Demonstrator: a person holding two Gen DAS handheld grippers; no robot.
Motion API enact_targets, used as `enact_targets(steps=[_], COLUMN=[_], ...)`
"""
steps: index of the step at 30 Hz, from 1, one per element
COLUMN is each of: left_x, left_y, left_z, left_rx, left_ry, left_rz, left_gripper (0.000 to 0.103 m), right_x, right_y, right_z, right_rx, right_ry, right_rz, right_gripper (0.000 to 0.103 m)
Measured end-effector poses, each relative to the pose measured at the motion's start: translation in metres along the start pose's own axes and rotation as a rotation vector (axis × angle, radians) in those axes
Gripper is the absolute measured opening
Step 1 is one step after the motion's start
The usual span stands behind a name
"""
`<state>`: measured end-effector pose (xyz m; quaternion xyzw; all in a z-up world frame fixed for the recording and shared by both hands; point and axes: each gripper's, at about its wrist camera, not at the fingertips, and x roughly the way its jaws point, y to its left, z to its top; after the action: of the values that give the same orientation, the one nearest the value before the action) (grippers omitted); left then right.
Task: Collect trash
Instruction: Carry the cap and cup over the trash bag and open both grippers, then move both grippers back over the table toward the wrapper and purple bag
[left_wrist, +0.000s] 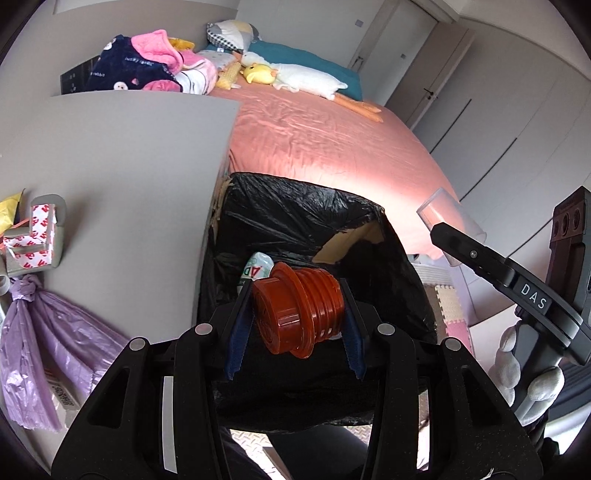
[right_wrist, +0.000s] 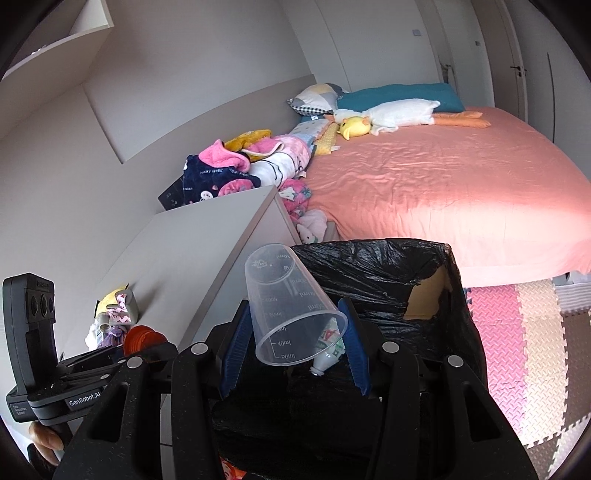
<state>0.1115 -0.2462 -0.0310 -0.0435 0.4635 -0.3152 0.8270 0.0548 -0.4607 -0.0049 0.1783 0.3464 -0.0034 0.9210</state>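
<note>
Trash in hand comes first: a red-brown ribbed plastic cap (left_wrist: 299, 310) sits clamped between the blue pads of the left gripper (left_wrist: 295, 330), and a clear plastic measuring cup with printed volume marks (right_wrist: 291, 314) sits pinched, mouth toward the camera, between the blue pads of the right gripper (right_wrist: 293, 341). Both pieces hang over the open mouth of the cardboard bin lined with a black plastic bag (right_wrist: 388, 266), which stands between the grey cabinet (left_wrist: 129, 177) and the bed with the salmon-pink sheet (right_wrist: 443, 192). Inside the bin lies at least one item already, a small white bottle with a green and red label (right_wrist: 330, 349), so part of the collecting looks done. What remains, by my reading, is letting these two pieces drop in, then clearing the leftovers on the cabinet top: a red-and-white printed wrapper (left_wrist: 33, 240) and a knotted lilac plastic bag (left_wrist: 48, 343), if they count as rubbish
</note>
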Motion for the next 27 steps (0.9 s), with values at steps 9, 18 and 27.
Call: enact_targets(steps=[9, 18, 27], left_x=[-0.001, -0.008, -0.017], left_y=[-0.022, -0.019, -0.004], left_z=[0.004, 0.002, 0.000], left_rx=[0.038, 0.055, 0.025], left_ry=[-0.013, -0.028, -0.050], left_rz=[-0.036, 0.030, 0.047], left_gripper=[0.097, 0.097, 0.097], right_x=[-0.018, -0.022, -0.017], right_y=[-0.014, -0.012, 0.007], right_z=[0.006, 0.005, 0.004], right_rx=[0.017, 0.004, -0.033], right_ry=[-0.065, -0.097, -0.088], right_rz=[-0.105, -0.124, -0.108], right_gripper=[0.086, 0.091, 0.091])
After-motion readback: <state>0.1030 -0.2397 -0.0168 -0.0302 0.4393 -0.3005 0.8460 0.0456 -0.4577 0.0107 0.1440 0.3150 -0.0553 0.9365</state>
